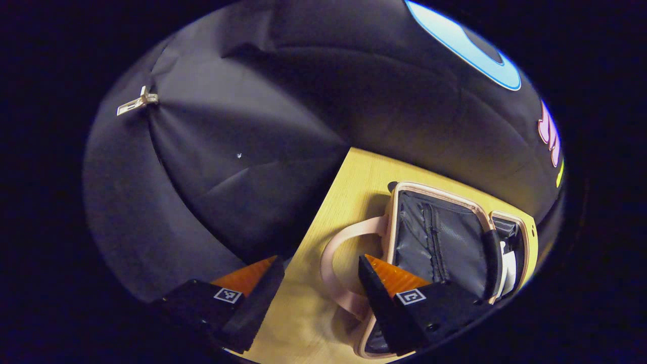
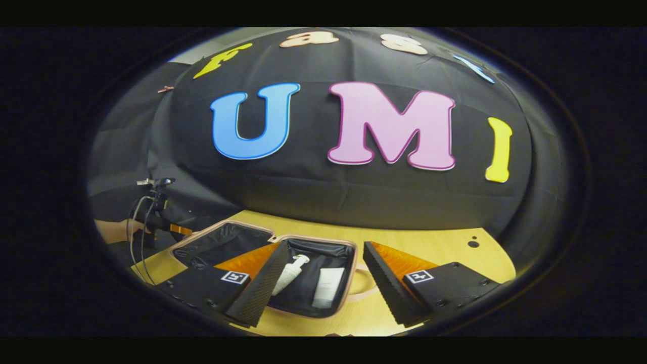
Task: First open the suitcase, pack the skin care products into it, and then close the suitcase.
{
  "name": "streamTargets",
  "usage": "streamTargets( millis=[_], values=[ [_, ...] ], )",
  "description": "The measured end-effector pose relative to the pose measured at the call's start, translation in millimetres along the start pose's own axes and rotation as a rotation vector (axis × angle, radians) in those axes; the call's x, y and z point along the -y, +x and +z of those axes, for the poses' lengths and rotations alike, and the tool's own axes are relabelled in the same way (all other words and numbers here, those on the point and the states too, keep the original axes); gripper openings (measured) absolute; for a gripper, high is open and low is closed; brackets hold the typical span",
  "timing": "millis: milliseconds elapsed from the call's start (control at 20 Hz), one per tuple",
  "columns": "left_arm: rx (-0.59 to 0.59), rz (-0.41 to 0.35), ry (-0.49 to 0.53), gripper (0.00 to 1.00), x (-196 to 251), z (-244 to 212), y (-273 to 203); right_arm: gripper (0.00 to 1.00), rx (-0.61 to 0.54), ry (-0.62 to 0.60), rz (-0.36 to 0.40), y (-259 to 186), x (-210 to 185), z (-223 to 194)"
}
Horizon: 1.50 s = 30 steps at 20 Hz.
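Your suitcase (image 2: 263, 263) lies open on the table (image 2: 445, 247), a bottle (image 2: 289, 273) and tube (image 2: 327, 287) inside. Both your left gripper (image 1: 318, 293) and right gripper (image 2: 321, 283) are spread wide, holding nothing.

Pale wooden tabletop (image 2: 445, 247), black cloth wall (image 1: 242, 167) with metal clip (image 1: 137, 101) behind.

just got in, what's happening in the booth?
A person is packing a suitcase that lies open on the wooden table. A pump bottle and a white tube lie in one half. Both the left gripper and the right gripper are open and empty, so closing it looks next.
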State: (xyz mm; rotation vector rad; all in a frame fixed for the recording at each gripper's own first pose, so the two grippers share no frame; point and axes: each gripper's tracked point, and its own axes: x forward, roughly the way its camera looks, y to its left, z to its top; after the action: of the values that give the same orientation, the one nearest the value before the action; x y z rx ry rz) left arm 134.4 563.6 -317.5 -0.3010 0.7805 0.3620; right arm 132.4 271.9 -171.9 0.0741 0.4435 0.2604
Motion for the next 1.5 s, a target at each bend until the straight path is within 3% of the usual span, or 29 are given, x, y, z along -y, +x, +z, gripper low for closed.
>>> streamTargets(
  millis=[150, 300, 350, 400, 650, 800, 850, 1100, 1500],
  values=[
    [-0.105, 0.027, 0.07, 0.93, -8.7, -9.0, 19.6, 0.95, 0.016, 0.003, -0.027, -16.0, 16.0, 9.6],
    [-0.168, -0.009, 0.107, 0.9, -3.7, -16.1, 31.8, 0.95, -0.013, -0.017, -0.034, -25.0, 25.9, 4.0],
    [-0.181, -0.019, 0.111, 0.88, -2.1, -16.7, 36.2, 1.0, -0.02, -0.028, -0.037, -26.1, 27.3, 1.1],
    [-0.189, -0.04, 0.105, 0.84, 2.3, -15.7, 38.9, 0.96, -0.02, -0.039, -0.041, -27.5, 28.0, -0.8],
    [-0.277, -0.093, 0.113, 0.65, 8.7, -21.3, 40.4, 0.96, -0.042, -0.03, -0.036, -33.4, 22.9, -11.9],
    [-0.291, -0.035, 0.132, 0.27, 6.6, -23.0, 44.0, 0.97, -0.047, -0.012, -0.038, -32.4, 26.8, -13.1],
    [-0.292, -0.022, 0.131, 0.25, 6.5, -21.0, 41.9, 0.97, -0.045, -0.011, -0.038, -31.5, 28.1, -12.3],
    [-0.2, -0.015, 0.143, 0.17, 12.6, 12.8, 12.4, 0.97, -0.021, -0.043, -0.038, -31.5, 41.8, -3.7],
    [-0.008, -0.053, 0.354, 0.11, 79.2, 85.1, -87.1, 0.97, 0.0, 0.003, 0.026, -35.4, 53.0, -7.2]
  ],
)
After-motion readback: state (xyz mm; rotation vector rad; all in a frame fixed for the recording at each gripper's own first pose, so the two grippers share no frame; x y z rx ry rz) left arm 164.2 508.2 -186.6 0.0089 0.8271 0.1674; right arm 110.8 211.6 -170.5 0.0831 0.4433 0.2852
